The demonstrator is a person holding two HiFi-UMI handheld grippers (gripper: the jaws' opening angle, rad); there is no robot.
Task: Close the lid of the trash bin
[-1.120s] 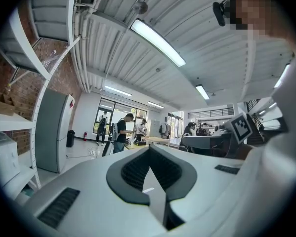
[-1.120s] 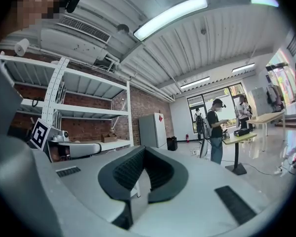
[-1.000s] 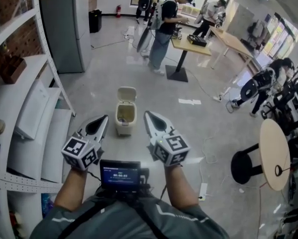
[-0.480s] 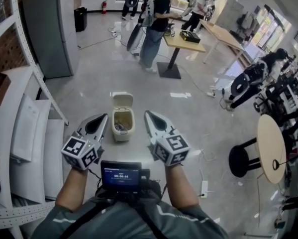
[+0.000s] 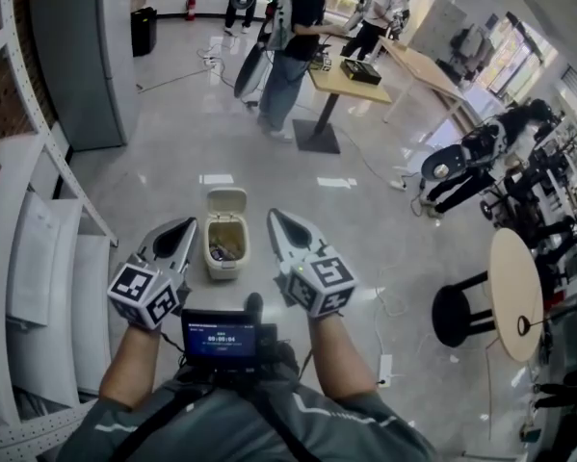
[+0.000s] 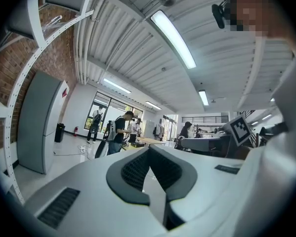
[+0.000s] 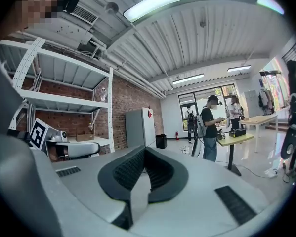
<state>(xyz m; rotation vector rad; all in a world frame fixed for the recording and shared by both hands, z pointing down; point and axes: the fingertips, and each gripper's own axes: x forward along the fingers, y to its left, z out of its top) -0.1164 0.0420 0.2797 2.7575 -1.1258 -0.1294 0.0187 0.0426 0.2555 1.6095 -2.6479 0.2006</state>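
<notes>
A small cream trash bin [image 5: 224, 243] stands on the floor ahead of me, its lid [image 5: 225, 201] tipped up at the back and rubbish visible inside. My left gripper [image 5: 178, 227] is held just left of the bin and my right gripper [image 5: 276, 218] just right of it, both above the floor and apart from the bin. Both are shut with nothing between the jaws. In the left gripper view the left gripper [image 6: 148, 149] points level across the room, and in the right gripper view the right gripper [image 7: 144, 149] does the same; the bin is hidden there.
White shelving [image 5: 38, 248] runs along my left with a grey cabinet [image 5: 76, 56] beyond. People stand at a desk [image 5: 351, 75] further back. A round table [image 5: 515, 292] and black stool [image 5: 458, 314] stand at right. Cables [image 5: 389, 301] lie on the floor.
I have walked forward: the bin has come nearer and now sits between the two gripper tips. Both grippers keep the same pose and stay shut.
</notes>
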